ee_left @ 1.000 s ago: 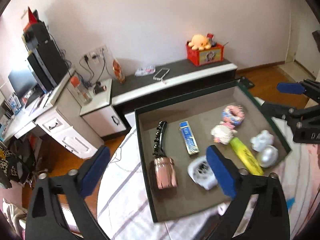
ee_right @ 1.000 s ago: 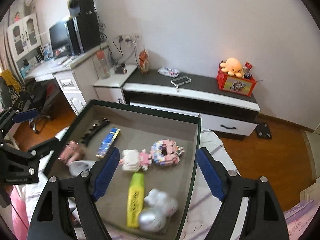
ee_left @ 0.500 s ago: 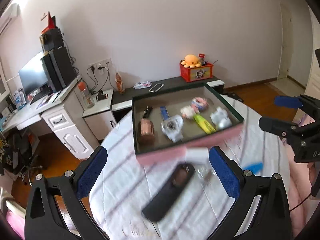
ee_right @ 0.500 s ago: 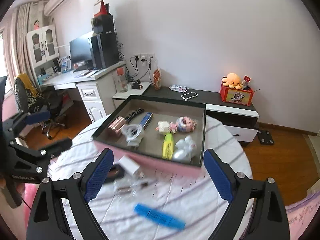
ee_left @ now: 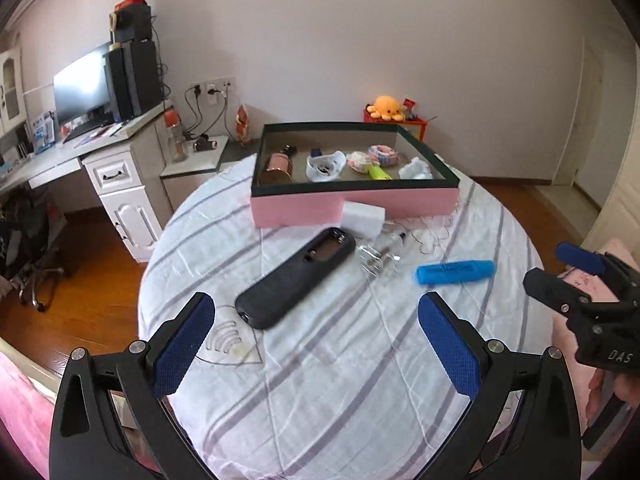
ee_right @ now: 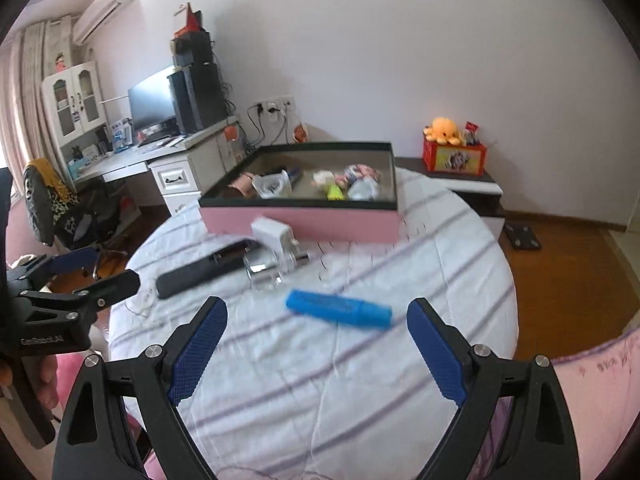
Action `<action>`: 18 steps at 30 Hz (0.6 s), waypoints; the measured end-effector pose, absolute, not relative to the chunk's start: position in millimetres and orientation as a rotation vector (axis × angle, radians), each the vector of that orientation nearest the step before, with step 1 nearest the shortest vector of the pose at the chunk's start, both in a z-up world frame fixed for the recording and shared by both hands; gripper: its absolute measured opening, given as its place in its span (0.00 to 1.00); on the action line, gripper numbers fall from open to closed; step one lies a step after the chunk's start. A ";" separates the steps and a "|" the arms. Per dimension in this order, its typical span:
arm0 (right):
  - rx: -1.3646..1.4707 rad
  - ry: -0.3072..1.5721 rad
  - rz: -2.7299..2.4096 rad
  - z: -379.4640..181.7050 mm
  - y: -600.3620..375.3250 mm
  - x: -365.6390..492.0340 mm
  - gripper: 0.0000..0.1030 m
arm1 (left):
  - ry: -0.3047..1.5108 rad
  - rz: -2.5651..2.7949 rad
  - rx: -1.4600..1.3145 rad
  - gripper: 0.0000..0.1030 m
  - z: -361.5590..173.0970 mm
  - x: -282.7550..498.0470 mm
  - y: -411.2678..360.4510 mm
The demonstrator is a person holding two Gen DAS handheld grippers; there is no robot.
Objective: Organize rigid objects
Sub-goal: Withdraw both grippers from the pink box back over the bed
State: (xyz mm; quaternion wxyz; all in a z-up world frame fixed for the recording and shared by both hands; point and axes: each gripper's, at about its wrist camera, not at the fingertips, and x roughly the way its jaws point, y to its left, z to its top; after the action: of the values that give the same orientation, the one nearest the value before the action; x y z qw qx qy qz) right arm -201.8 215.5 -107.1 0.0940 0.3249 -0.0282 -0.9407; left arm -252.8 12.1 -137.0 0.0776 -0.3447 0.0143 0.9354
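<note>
A pink box (ee_left: 356,204) with a dark rim stands at the far side of the round table and holds several small items. In front of it lie a black remote-like case (ee_left: 296,280), a white block (ee_left: 362,218), a clear glass bottle (ee_left: 380,254) and a blue highlighter (ee_left: 454,272). My left gripper (ee_left: 316,352) hangs open over the near cloth, short of the black case. My right gripper (ee_right: 318,352) is open and empty, just short of the blue highlighter (ee_right: 340,308). Each gripper shows in the other's view: the right gripper (ee_left: 548,266), the left gripper (ee_right: 108,268).
A white striped cloth (ee_left: 320,400) covers the table. A clear triangular piece (ee_left: 230,344) lies near its left edge. Beyond are a white desk (ee_left: 120,168) with a monitor, a low cabinet (ee_right: 460,184) with a red toy box, and wooden floor (ee_right: 568,272).
Both grippers have drawn back from over the box towards the near side of the table. The loose objects in front of the box have come into view. The right jaws stand slightly wider.
</note>
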 end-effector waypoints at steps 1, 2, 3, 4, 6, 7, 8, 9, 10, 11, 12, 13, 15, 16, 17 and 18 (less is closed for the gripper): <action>0.968 -0.091 -2.791 -109.4 216.8 -197.8 0.90 | 0.035 2.791 -1.035 1.00 -138.1 -251.8 12.2; 0.976 -0.099 -2.793 -110.9 218.6 -197.5 0.90 | 0.030 2.789 -1.039 1.00 -138.5 -251.9 12.2; 0.975 -0.101 -2.796 -112.1 218.9 -194.6 0.90 | 0.031 2.789 -1.044 1.00 -139.8 -251.4 12.5; 0.976 -0.103 -2.794 -113.1 219.6 -193.1 0.90 | 0.037 2.790 -1.049 1.00 -141.3 -250.9 12.8; 0.983 -0.120 -2.789 -116.3 222.3 -191.6 0.90 | 0.058 2.798 -1.065 1.00 -144.6 -252.0 14.6; 0.988 -0.130 -2.789 -118.0 224.0 -192.1 0.90 | 0.078 2.808 -1.081 1.00 -147.3 -252.1 15.2; 0.998 -0.139 -2.789 -120.5 225.8 -192.9 0.90 | 0.092 2.816 -1.086 1.00 -149.2 -252.1 15.3; 1.004 -0.143 -2.790 -123.1 226.9 -193.4 0.90 | 0.101 2.817 -1.087 1.00 -151.3 -252.7 15.6; 1.010 -0.146 -2.791 -126.0 228.0 -194.1 0.90 | 0.102 2.809 -1.096 1.00 -153.9 -253.6 15.4; 1.022 -0.145 -2.791 -129.0 229.0 -195.8 0.90 | 0.099 2.799 -1.115 1.00 -157.0 -255.2 15.1; 1.032 -0.142 -2.791 -131.4 229.7 -196.7 0.90 | 0.095 2.796 -1.127 1.00 -158.9 -256.3 14.5; 1.040 -0.142 -2.793 -133.0 230.1 -198.0 0.90 | 0.087 2.794 -1.133 1.00 -161.6 -257.0 13.8; 1.057 -0.148 -2.792 -138.0 231.5 -201.7 0.90 | 0.084 2.782 -1.146 1.00 -165.4 -258.6 13.9; 1.072 -0.146 -2.789 -141.6 232.0 -204.5 0.90 | 0.083 2.779 -1.152 1.00 -167.3 -259.8 14.3; 1.084 -0.141 -2.791 -144.5 232.5 -206.5 0.90 | 0.084 2.774 -1.158 1.00 -169.1 -260.7 14.7; 1.099 -0.126 -2.795 -147.9 232.9 -209.6 0.90 | 0.088 2.769 -1.164 1.00 -170.8 -261.9 15.3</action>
State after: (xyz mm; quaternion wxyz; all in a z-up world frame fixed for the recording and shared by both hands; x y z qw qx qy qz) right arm -209.6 232.9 -147.9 0.0678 0.3648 -0.0417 -0.9277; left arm -261.9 15.3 -170.8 0.0684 -0.3866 0.0291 0.9193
